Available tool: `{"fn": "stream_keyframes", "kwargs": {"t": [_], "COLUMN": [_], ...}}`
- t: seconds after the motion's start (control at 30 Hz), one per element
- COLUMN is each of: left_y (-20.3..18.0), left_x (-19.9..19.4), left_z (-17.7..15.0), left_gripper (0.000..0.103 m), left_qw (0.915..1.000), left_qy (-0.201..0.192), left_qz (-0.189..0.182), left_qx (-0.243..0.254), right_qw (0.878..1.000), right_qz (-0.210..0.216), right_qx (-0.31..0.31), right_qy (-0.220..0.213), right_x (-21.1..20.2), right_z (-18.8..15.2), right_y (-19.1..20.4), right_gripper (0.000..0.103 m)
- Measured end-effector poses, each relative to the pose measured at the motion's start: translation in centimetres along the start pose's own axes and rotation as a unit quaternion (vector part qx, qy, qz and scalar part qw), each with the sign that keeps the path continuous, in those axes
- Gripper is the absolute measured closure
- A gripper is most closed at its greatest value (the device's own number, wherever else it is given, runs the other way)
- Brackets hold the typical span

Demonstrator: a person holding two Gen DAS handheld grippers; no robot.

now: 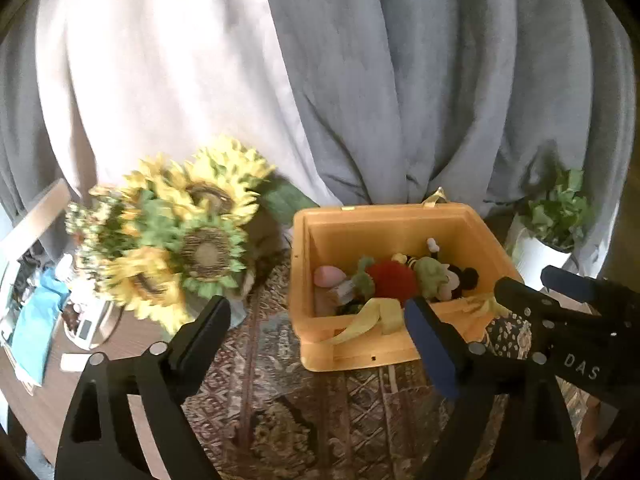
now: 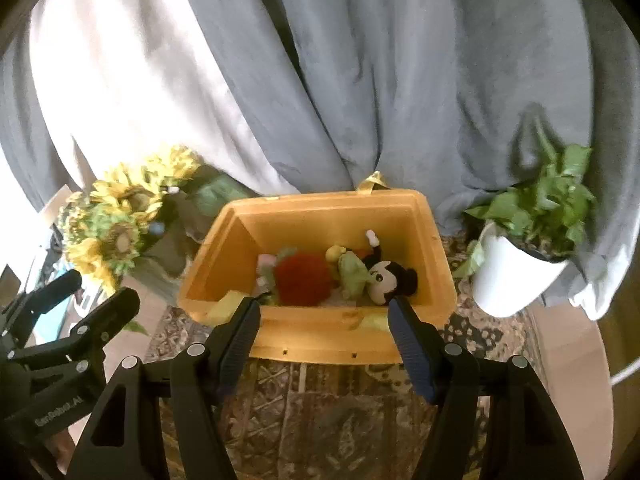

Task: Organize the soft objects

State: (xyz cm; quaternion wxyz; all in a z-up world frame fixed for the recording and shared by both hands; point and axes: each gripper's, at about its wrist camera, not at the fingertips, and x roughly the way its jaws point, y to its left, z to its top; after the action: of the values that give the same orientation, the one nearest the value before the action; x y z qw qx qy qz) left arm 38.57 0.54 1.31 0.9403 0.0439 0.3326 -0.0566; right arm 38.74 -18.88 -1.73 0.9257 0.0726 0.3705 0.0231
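An orange bin (image 1: 400, 220) (image 2: 316, 340) stands on a patterned cloth and holds several soft toys: a red fuzzy ball (image 1: 394, 282) (image 2: 304, 276), a green plush (image 1: 430, 276) (image 2: 352, 276), a black-and-white mouse doll (image 1: 460, 278) (image 2: 390, 278) and a pink piece (image 1: 328, 276). My left gripper (image 1: 320, 318) is open and empty, just in front of the bin's near left side. My right gripper (image 2: 324, 316) is open and empty at the bin's near rim. It also shows in the left wrist view (image 1: 560, 292) at the right.
A bunch of artificial sunflowers (image 1: 180, 232) (image 2: 116, 232) stands left of the bin. A white pot with a green plant (image 2: 516, 272) (image 1: 544, 248) stands to its right. Grey and white curtains (image 1: 360, 80) hang behind. A cluttered wooden surface (image 1: 48, 320) lies far left.
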Motion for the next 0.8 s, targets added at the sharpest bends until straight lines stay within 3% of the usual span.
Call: {"fn": "stream_keyframes", "kwargs": {"t": [0.23,0.47,0.8], "left_y": [1.9,2.5,1.6], "left_x": [-4.6,-8.6,-14.6], "left_z": [-2.7,-5.1,-8.3], "left_gripper": [0.003,0.000,0.000], "left_qw": [0.9987,0.9964,0.9921], "left_qy": [-0.047,-0.080,-0.124], "left_qz": [-0.001,-0.013,-0.003], "left_qx": [0.019,0.025,0.018], "right_qw": [0.997,0.992,0.988], "right_qz": [-0.042,-0.056,-0.062], "right_qx": [0.005,-0.003,-0.010], "right_qy": [-0.059,-0.112,-0.144], "right_x": [-5.3,-10.2,-15.9], "right_z": [-3.9,-7.0,-10.4], "right_y": [3.2,5.5,6.2], "right_gripper": [0.030,0.020,0.020]}}
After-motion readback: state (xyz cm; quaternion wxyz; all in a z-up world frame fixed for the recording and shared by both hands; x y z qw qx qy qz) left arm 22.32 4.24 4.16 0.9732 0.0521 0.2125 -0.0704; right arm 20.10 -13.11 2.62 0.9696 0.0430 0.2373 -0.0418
